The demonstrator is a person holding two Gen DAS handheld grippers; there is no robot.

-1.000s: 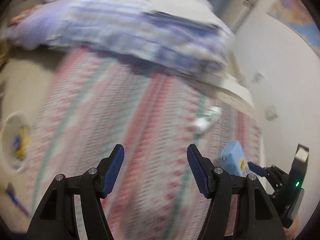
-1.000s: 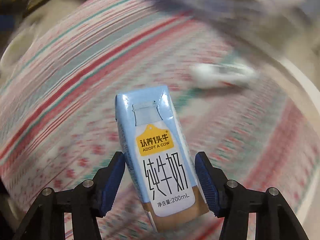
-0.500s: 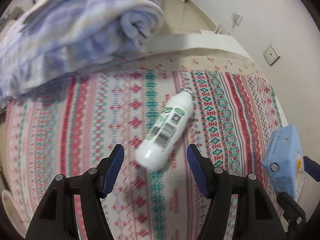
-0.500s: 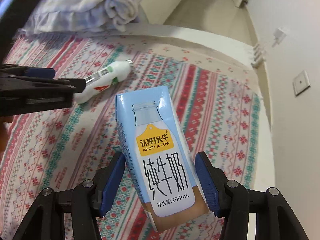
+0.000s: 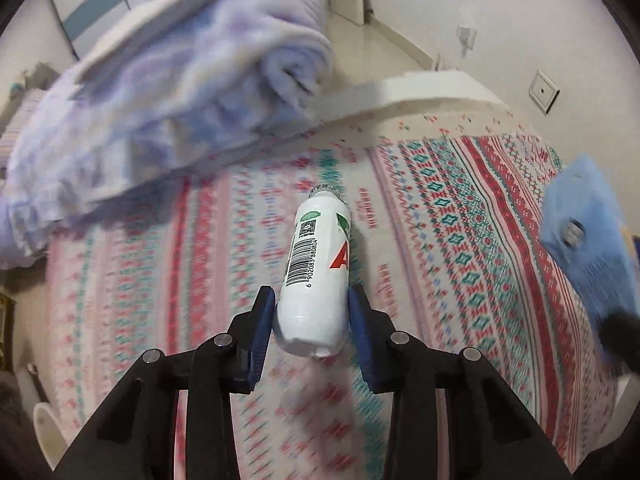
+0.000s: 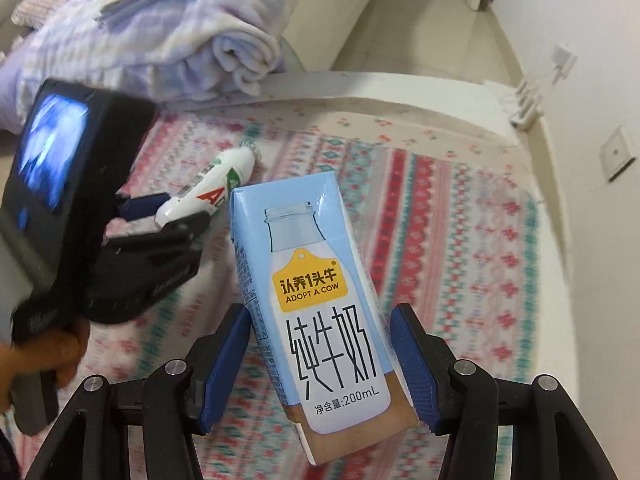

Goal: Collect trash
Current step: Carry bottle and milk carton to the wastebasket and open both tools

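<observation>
A white plastic bottle with a barcode and red letter lies on the patterned bedspread. My left gripper is closed around its base, both blue pads against its sides. The bottle also shows in the right wrist view, with the left gripper on it. My right gripper is shut on a light blue milk carton and holds it above the bed. The carton shows blurred at the right edge of the left wrist view.
A rolled purple-and-white blanket lies at the far side of the bed. A white wall with a socket runs along the bed's right edge. A white bin's rim shows at lower left on the floor.
My left gripper has moved forward onto the white bottle and its fingers have closed against it. My right gripper still holds the carton, which has shifted slightly.
</observation>
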